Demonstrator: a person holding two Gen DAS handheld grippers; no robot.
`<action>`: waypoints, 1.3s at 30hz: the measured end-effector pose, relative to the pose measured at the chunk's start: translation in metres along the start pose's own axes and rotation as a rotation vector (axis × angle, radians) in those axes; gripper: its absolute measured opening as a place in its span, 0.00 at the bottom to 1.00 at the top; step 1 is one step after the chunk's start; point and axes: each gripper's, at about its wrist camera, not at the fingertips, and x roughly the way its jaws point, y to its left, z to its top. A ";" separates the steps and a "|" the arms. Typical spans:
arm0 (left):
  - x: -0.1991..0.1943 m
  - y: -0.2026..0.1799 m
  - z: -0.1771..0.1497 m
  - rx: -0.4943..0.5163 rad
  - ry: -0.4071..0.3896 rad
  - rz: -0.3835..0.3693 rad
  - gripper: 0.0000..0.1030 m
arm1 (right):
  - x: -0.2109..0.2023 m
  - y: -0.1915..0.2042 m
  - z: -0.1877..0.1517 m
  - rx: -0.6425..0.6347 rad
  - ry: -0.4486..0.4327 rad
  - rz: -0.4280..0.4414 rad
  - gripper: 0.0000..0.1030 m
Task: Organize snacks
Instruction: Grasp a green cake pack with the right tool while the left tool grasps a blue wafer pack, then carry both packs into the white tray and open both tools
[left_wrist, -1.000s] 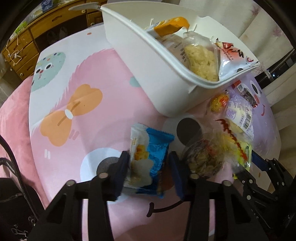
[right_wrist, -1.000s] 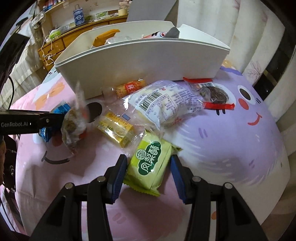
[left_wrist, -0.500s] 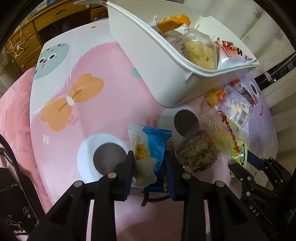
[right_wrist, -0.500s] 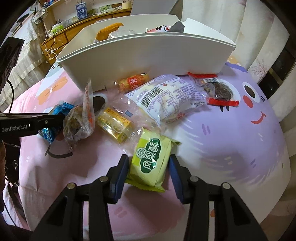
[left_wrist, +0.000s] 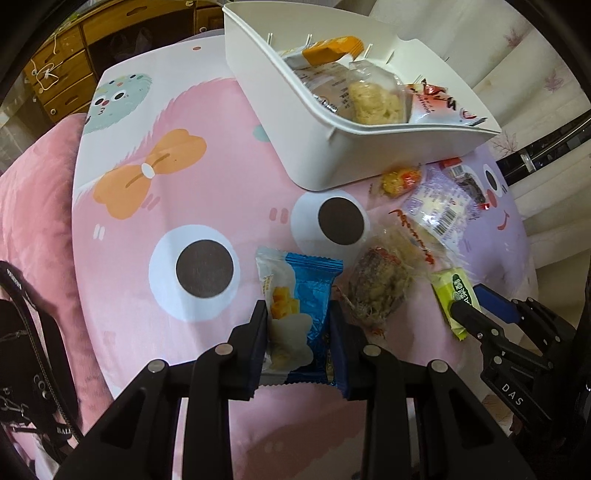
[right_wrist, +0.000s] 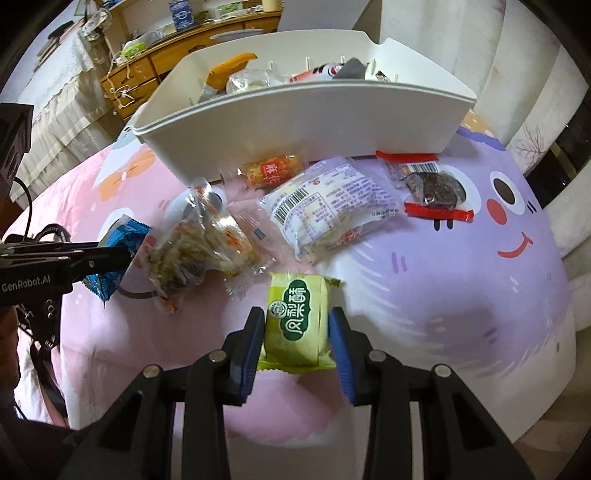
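My left gripper (left_wrist: 297, 321) is shut on a blue and white snack packet (left_wrist: 299, 314) and holds it just above the cartoon tablecloth. My right gripper (right_wrist: 297, 325) is shut on a green pastry packet (right_wrist: 297, 321), which also shows in the left wrist view (left_wrist: 456, 295). A white bin (left_wrist: 295, 122) with several snacks inside stands at the back; it also shows in the right wrist view (right_wrist: 306, 122). Loose snacks lie between: a clear bag of brown clusters (right_wrist: 184, 254), a white barcoded packet (right_wrist: 332, 203), an orange packet (right_wrist: 273, 168) and a dark snack with red ends (right_wrist: 432, 188).
The table has a pink and purple cartoon cloth (left_wrist: 147, 206). A wooden dresser (right_wrist: 147, 70) stands behind the table on the left. White curtains (right_wrist: 517, 74) hang at the right. A pink cushion (left_wrist: 33, 206) lies at the table's left edge.
Both grippers closed on their packets: the left on the blue packet, the right on the green one. Both drew back and up slightly from the table.
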 end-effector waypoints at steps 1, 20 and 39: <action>-0.004 -0.002 -0.002 -0.003 -0.004 -0.005 0.28 | -0.002 -0.001 0.000 -0.006 0.001 0.004 0.35; -0.058 -0.071 -0.001 -0.044 -0.125 -0.011 0.28 | -0.055 -0.040 0.013 -0.182 -0.018 0.174 0.35; -0.078 -0.110 0.067 -0.206 -0.324 0.108 0.28 | -0.101 -0.108 0.121 -0.384 -0.226 0.245 0.35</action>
